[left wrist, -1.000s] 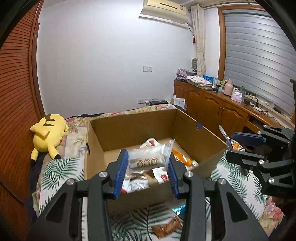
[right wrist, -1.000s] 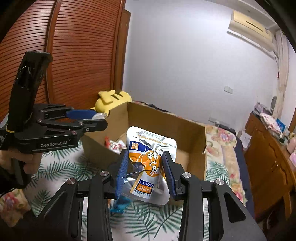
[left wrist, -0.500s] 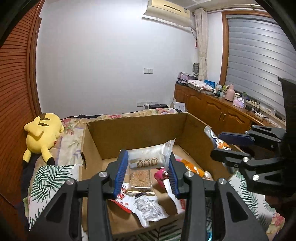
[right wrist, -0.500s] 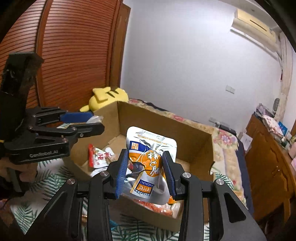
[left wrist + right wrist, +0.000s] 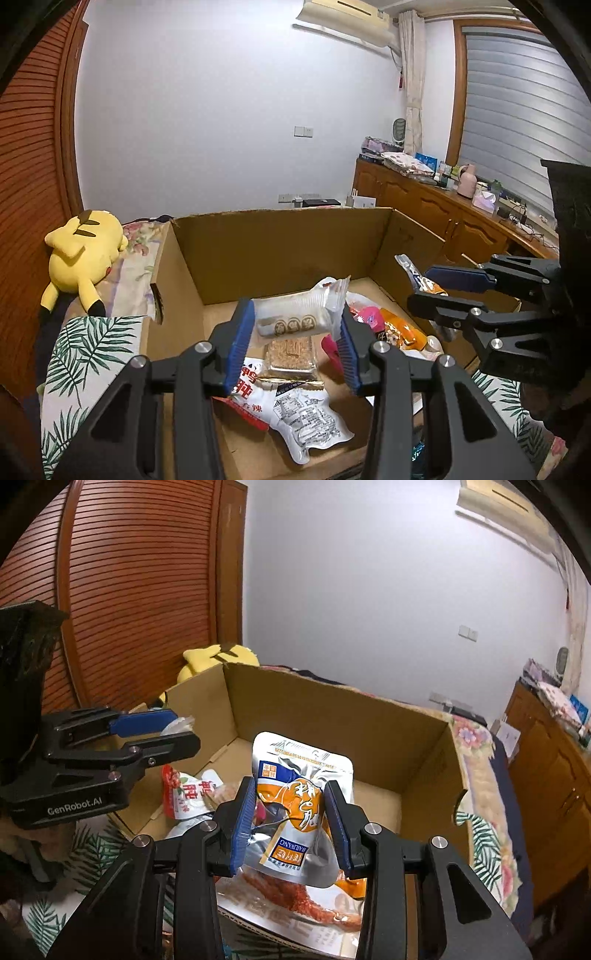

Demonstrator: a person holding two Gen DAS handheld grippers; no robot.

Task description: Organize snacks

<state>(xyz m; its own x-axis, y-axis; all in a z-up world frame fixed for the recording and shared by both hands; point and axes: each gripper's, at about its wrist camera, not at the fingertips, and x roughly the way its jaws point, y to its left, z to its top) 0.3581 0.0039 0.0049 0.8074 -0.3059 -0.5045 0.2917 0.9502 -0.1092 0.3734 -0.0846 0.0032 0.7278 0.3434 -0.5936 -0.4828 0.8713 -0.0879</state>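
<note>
Cardboard box [image 5: 280,254] dominates both views, standing open on a bed with a leaf-print cover [image 5: 88,350], its floor already littered with snack packets: a red-and-white pouch [image 5: 251,391], a brown square bar [image 5: 291,356], a pink wrapper [image 5: 371,317] and an orange packet [image 5: 402,332]. A yellow plush toy [image 5: 81,251] lies on the bed beside the box's left wall.

Left tongs [image 5: 295,343] hang over the box interior, clenched across a white pastry pack [image 5: 295,314] held crosswise between the blue pads; the left tongs' jaws have just been opening slightly, though the pack is between them and the pads appear to touch its ends. Right tongs [image 5: 290,825] grasp a silver-and-orange pouch [image 5: 299,805] upright, above the box's near-right part.

Judging from this, both snacks are about to be dropped in. The risks: the pastry pack, held only by its crinkly ends, could slip out early and land skewed on the heap; the tall pouch could catch the near wall or tip out over the rim onto the bed if let go too close to the edge; and the two tongs, working near each other, could knock together.
</note>
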